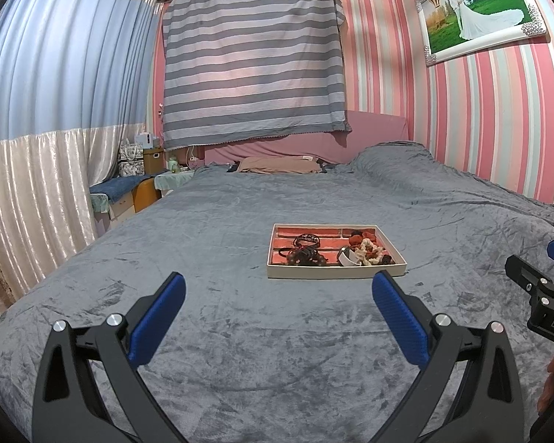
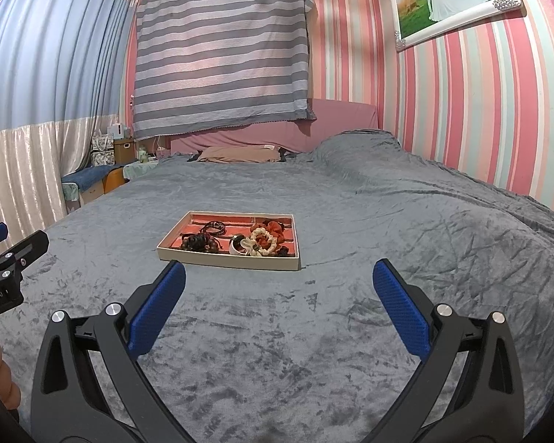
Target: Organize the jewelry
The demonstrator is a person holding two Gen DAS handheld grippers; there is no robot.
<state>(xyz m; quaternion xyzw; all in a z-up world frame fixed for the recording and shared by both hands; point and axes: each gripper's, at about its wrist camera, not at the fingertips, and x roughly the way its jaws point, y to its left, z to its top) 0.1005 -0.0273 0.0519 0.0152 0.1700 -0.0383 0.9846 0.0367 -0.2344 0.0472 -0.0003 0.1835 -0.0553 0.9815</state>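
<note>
I am holding the left gripper low over the grey bedspread, its 2 blue pads spread wide apart with nothing between them. The right gripper is sitting the same way on my other side, blue pads splayed wide and gripping nothing. Each camera is catching the other tool at its edge: the right gripper is showing at the right margin of the left wrist view, the left gripper at the left margin of the right wrist view.

Ahead of both, the jewelry tray is resting flat on the bedspread, well apart from either set of pads. It is a shallow cream-walled box with a red lining split into compartments. I am seeing dark beaded bracelets piled in its left half, with a dark looped cord just behind them. In the right half a white bangle is lying beside a cream scrunchie, and a red scrunchie is sitting behind that. From the right wrist view the same pile is reading beads left, cream scrunchie right. I cannot tell which pieces are touching within the heap.

Further out, a tan pillow is lying at the head of the bed, a grey striped cloth is hanging on the far wall, and a framed wedding photo is hanging on the pink striped wall.
</note>
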